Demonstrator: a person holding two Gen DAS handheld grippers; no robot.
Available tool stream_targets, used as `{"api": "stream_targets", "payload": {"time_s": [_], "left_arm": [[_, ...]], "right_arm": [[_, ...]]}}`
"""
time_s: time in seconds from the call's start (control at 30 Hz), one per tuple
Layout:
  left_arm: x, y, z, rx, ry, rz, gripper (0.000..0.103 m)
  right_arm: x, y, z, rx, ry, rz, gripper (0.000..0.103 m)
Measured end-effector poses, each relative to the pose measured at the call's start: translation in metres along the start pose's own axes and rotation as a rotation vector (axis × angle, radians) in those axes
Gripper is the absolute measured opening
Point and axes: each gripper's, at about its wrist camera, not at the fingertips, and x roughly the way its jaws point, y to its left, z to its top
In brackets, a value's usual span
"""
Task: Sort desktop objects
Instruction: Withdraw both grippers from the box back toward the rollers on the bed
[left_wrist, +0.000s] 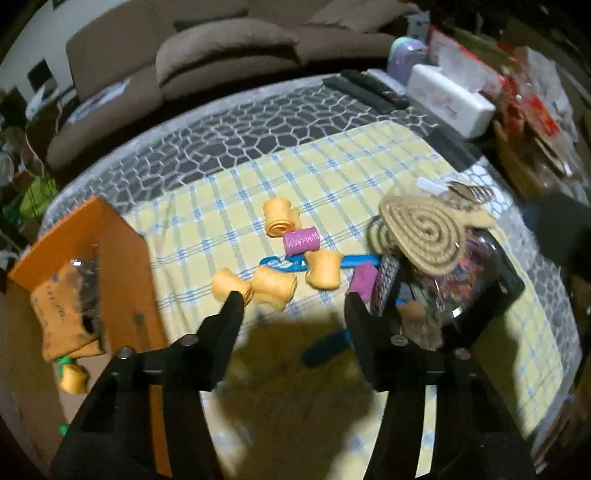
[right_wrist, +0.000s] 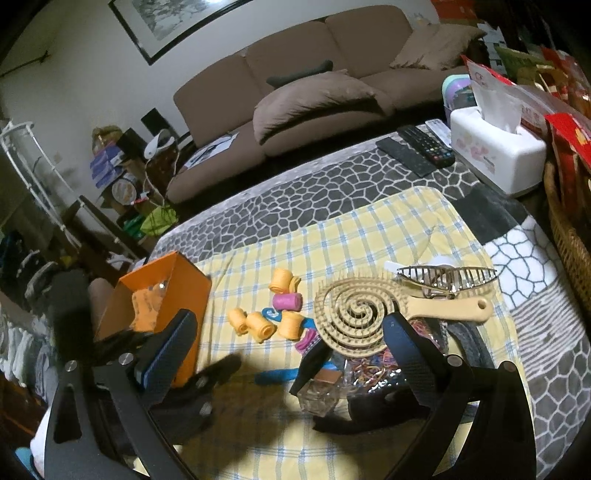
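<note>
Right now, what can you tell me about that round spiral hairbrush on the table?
The spiral hairbrush looks like tan plastic: a round head of coiled rings studded with short bristles, and a flat handle with a hole at its end. It lies tilted, bristles up, its head propped on the black tray of coloured bands, its handle pointing right. A metal hair claw rests against the handle.

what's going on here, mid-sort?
Looks like it. A person works two handheld tongs over a yellow plaid cloth. The left tongs stand open over a cluster of orange hair rollers, gripping nothing. The right tongs hover open and empty. An orange box sits at the left, a spiral hairbrush on the right. Pink rollers lie unsorted too.
</note>
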Motion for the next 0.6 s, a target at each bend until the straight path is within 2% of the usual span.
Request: {"api": "stream_targets", "payload": {"time_s": [0.07, 0.27, 0.47, 0.53, 0.6], "left_arm": [[0.014, 0.001, 0.005, -0.025, 0.029, -0.025, 0.042], [0.046, -0.001, 0.015, -0.058, 0.067, -0.04, 0.037], [0.059, -0.012, 0.017, -0.039, 0.064, -0.069, 0.036], [0.065, -0.019, 0.017, -0.021, 0.077, -0.066, 0.032], [0.071, -0.024, 0.017, -0.001, 0.075, -0.041, 0.031]], "right_arm": [[0.0, -0.005, 0.001, 0.021, 0.001, 0.002, 0.097], [-0.004, -0.022, 0.004, 0.077, -0.002, 0.012, 0.084], [-0.006, -0.033, 0.006, 0.103, -0.007, 0.011, 0.084], [-0.006, -0.035, 0.006, 0.108, -0.006, 0.009, 0.084], [-0.006, -0.036, 0.006, 0.108, -0.003, 0.008, 0.083]]}}
